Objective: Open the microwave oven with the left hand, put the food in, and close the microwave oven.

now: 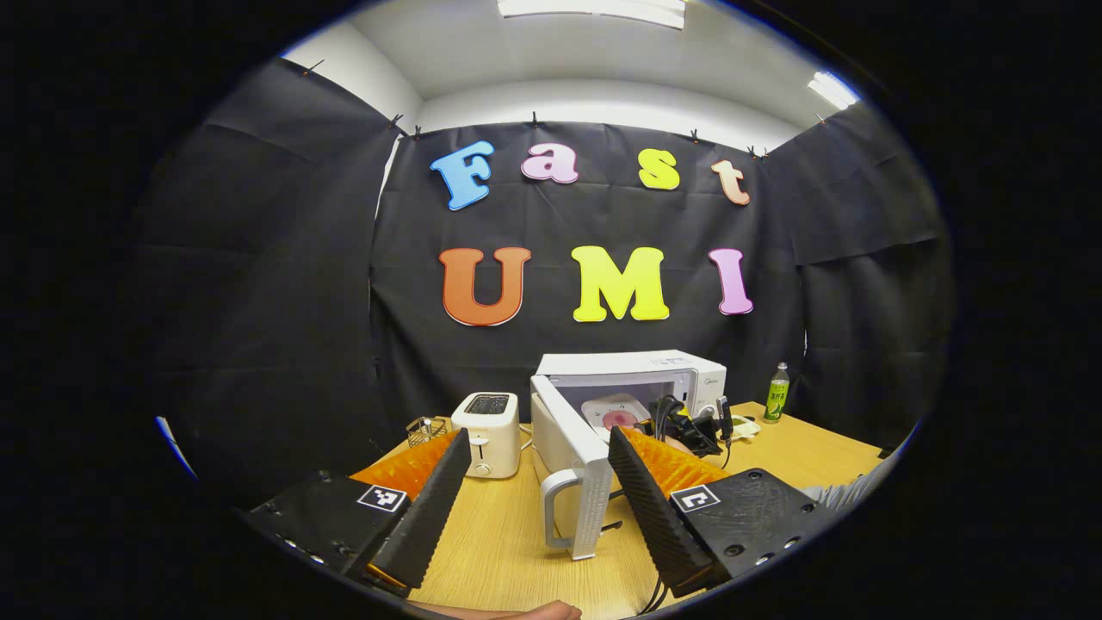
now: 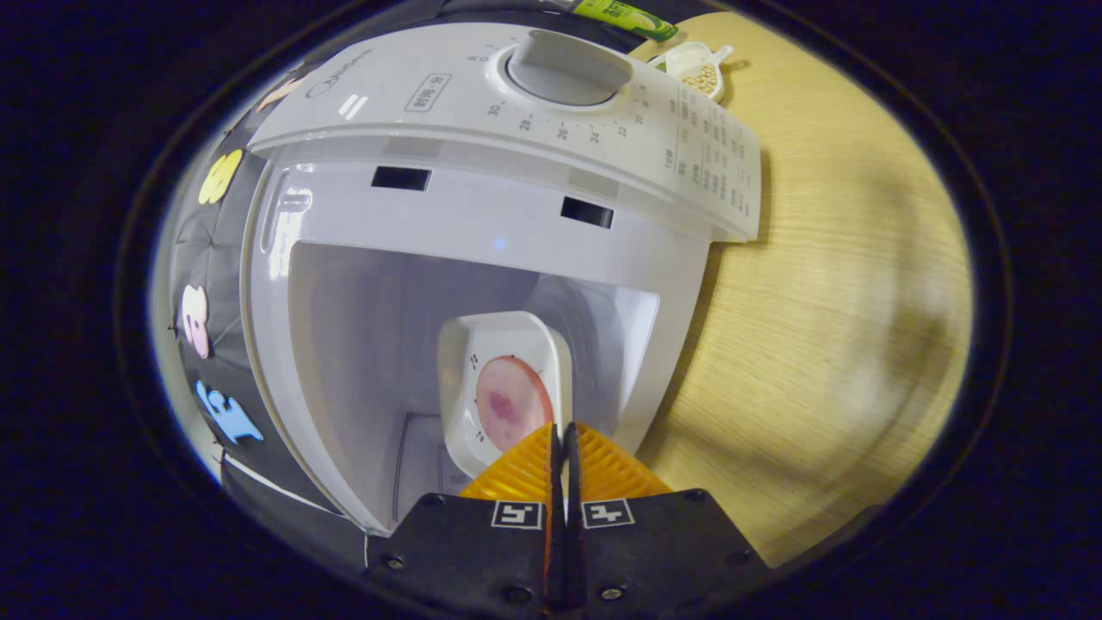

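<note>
- White and boxy, the microwave oven stands on the pale wooden table toward the back, its door swung out toward the camera in the left gripper view.
- The door's looped white handle shows between the left gripper's two fingers, which stand wide apart with nothing held; whether either finger touches the handle cannot be told.
- In the left gripper view the right gripper reaches into the oven's open front, with dark cables trailing from it.
- In the right gripper view the right gripper has its fingers pressed together at the tips, right at the near edge of a white square plate; whether they pinch the rim cannot be told.
- That plate lies inside the oven cavity and carries the food, a round pink slice with a darker patch at its middle.
- The oven's control panel with a large round dial shows beside the cavity in the tilted right gripper view.
- A white two-slot toaster stands left of the open door, a small wire basket beside it.
- A green bottle stands right of the oven, and a small white dish of pale beans lies near it.
</note>
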{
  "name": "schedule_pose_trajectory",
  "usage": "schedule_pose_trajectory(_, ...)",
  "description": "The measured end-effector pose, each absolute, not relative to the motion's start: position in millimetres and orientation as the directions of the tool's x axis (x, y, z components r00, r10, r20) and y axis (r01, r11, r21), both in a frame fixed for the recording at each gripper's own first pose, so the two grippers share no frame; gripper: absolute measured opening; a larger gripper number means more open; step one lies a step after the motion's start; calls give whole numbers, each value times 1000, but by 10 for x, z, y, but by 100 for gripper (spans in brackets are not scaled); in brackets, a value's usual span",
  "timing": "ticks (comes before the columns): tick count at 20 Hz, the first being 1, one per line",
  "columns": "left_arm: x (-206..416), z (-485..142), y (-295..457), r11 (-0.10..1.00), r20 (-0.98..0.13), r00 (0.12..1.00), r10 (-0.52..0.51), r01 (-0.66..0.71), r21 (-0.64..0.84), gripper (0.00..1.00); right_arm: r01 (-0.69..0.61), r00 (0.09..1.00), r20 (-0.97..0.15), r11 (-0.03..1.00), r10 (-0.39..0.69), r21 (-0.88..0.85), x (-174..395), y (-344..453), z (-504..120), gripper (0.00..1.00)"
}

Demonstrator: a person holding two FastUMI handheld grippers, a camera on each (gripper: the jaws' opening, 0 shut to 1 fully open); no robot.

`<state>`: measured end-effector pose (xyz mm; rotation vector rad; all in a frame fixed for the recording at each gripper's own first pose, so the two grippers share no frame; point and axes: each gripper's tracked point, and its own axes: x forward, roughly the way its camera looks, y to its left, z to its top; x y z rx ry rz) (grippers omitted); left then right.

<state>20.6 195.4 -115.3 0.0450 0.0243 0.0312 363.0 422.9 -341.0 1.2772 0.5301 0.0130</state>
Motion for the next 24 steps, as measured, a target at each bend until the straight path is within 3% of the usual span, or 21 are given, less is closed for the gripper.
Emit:
schedule_pose_trajectory(5,208,-1279,2014,997,-53,998,43,-40,65,84,218,920,-310,346,239,913,3902,4408,-3452,5)
schedule_pose_trajectory(6,198,-1307,2019,997,-58,997,42,-38,64,95,198,927,-298,376,229,905,3924,4411,-3444,5)
schedule_pose_trajectory(8,201,-1335,2057,996,-61,997,48,-43,72,95,175,940,-279,423,197,889,3934,4402,-3403,8)
schedule_pose_trajectory(9,204,-1346,2102,996,-60,996,60,-55,74,95,166,945,-271,443,185,881,3943,4392,-3388,0)
schedule_pose_trajectory(10,191,-1341,2125,996,-60,996,66,-61,71,95,163,945,-275,470,179,868,3947,4370,-3403,16)
schedule_pose_trajectory(11,180,-1357,2125,996,-60,996,65,-61,63,96,146,947,-266,494,182,857,3968,4371,-3380,5)
schedule_pose_trajectory(12,168,-1361,2138,997,-62,996,66,-62,54,96,130,947,-260,515,188,847,3957,4357,-3380,24)
schedule_pose_trajectory(13,165,-1373,2156,997,-65,995,69,-66,47,96,114,947,-255,533,198,838,3929,4371,-3367,15)
schedule_pose_trajectory(14,150,-1371,2191,996,-64,995,76,-74,42,96,105,947,-252,548,201,830,3906,4361,-3367,30)
schedule_pose_trajectory(15,137,-1378,2222,996,-65,994,83,-81,38,96,97,944,-254,558,210,824,3849,4352,-3360,18)
schedule_pose_trajectory(16,123,-1375,2255,996,-66,994,89,-87,34,96,83,939,-257,575,227,814,3798,4348,-3359,34)
schedule_pose_trajectory(17,123,-1386,2290,995,-69,993,97,-95,32,96,69,934,-259,590,244,805,3735,4345,-3373,35)
schedule_pose_trajectory(18,104,-1412,2318,994,-75,992,104,-102,31,96,57,928,-270,616,258,785,3686,4335,-3387,26)
schedule_pose_trajectory(19,105,-1441,2348,994,-82,991,110,-108,30,96,39,922,-278,651,269,758,3613,4307,-3395,27)
schedule_pose_trajectory(21,93,-1480,2437,991,-89,987,134,-132,34,96,-5,924,-277,730,265,683,3505,4212,-3355,38)
schedule_pose_trajectory(22,91,-1500,2474,990,-92,986,143,-140,36,96,-38,927,-267,771,265,635,3452,4150,-3314,54)
schedule_pose_trajectory(23,89,-1516,2509,989,-91,985,149,-146,37,96,-46,935,-259,806,244,590,3412,4045,-3283,64)
schedule_pose_trajectory(24,96,-1533,2527,988,-92,984,151,-148,37,96,-67,934,-260,835,245,546,3347,4004,-3258,87)
